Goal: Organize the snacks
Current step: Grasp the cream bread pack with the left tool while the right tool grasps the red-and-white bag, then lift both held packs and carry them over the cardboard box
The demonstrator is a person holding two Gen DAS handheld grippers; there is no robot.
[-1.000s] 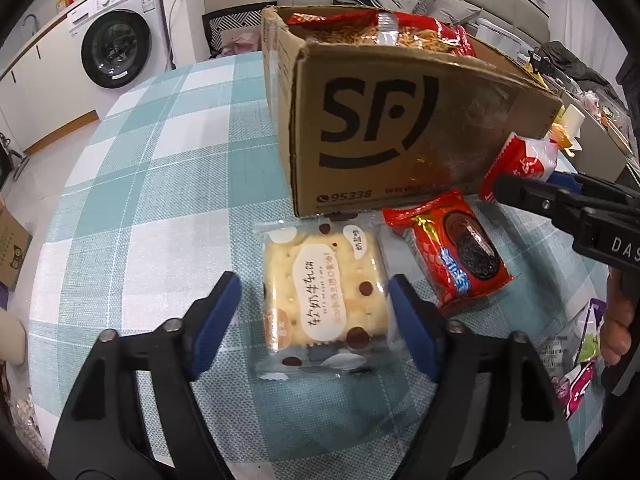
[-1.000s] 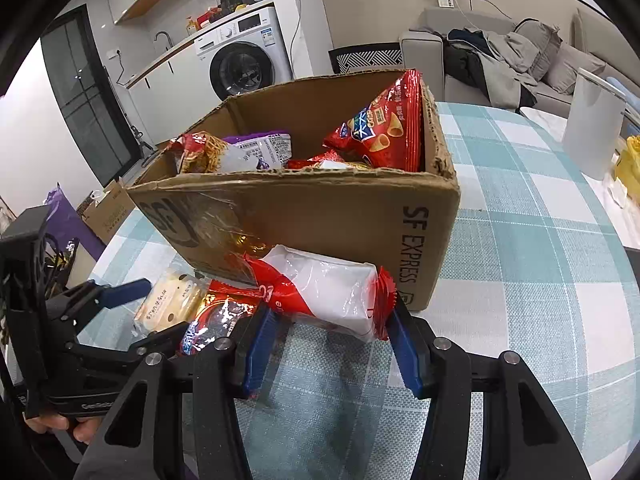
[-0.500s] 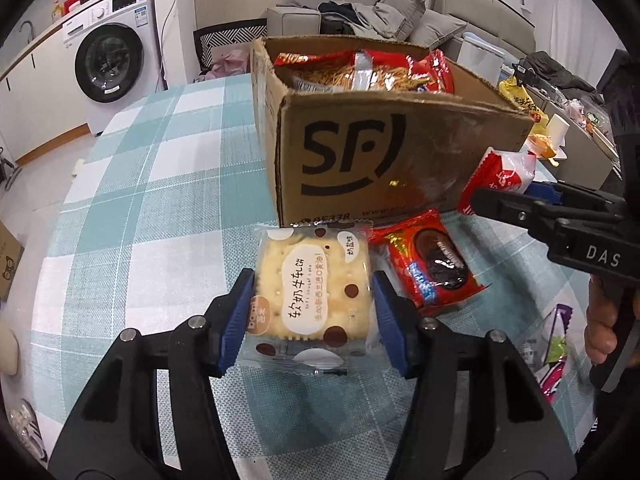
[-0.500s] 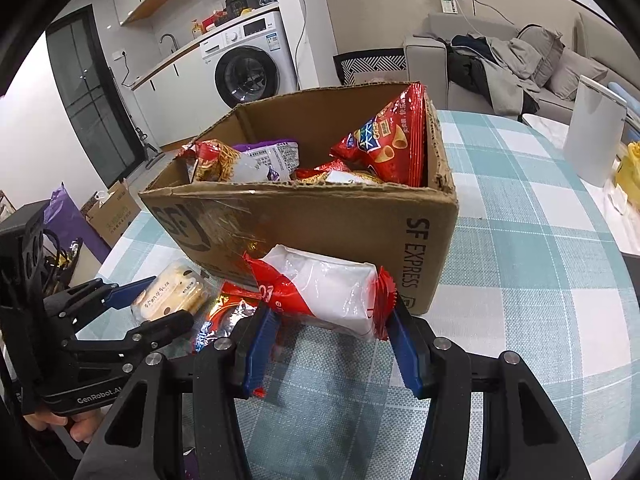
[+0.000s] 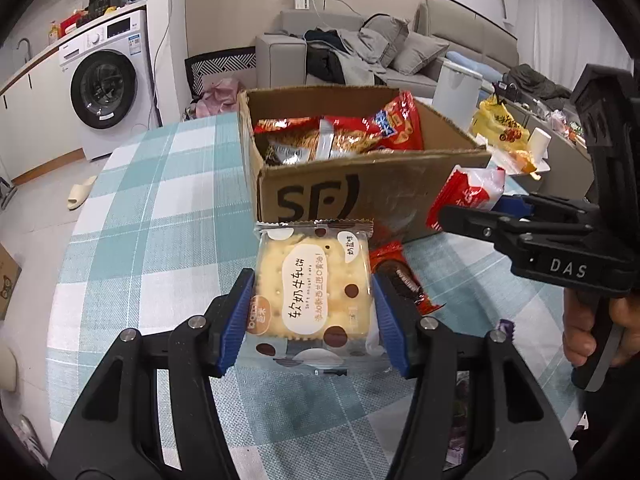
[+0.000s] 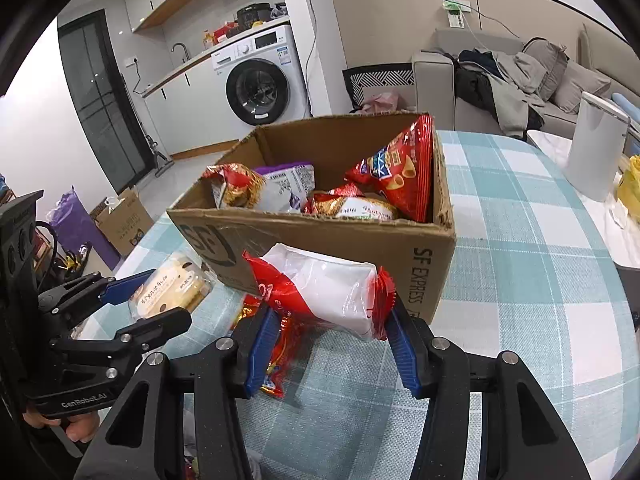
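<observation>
My left gripper (image 5: 312, 316) is shut on a clear-wrapped cracker cake pack (image 5: 314, 292), held above the checked tablecloth in front of the cardboard box (image 5: 360, 196). In the right wrist view my right gripper (image 6: 328, 338) is shut on a red-and-white snack bag (image 6: 320, 290), lifted just before the box's near wall (image 6: 320, 248). The box holds several snack bags, among them a red chip bag (image 6: 400, 172). A red cookie pack (image 5: 400, 276) lies on the table below both held items. The left gripper (image 6: 150, 296) with its cake pack (image 6: 172, 290) shows at the left of the right wrist view.
A purple snack wrapper (image 5: 460, 400) lies near the table's front edge. A white appliance (image 6: 596, 144) and a yellow bag (image 5: 500, 128) stand off to the right. A washing machine (image 5: 104, 88) and a sofa (image 5: 360, 52) are behind the table.
My left gripper closed on the cake pack and lifted it off the table toward the box. The right gripper kept its hold on the red-and-white bag, nearly still.
</observation>
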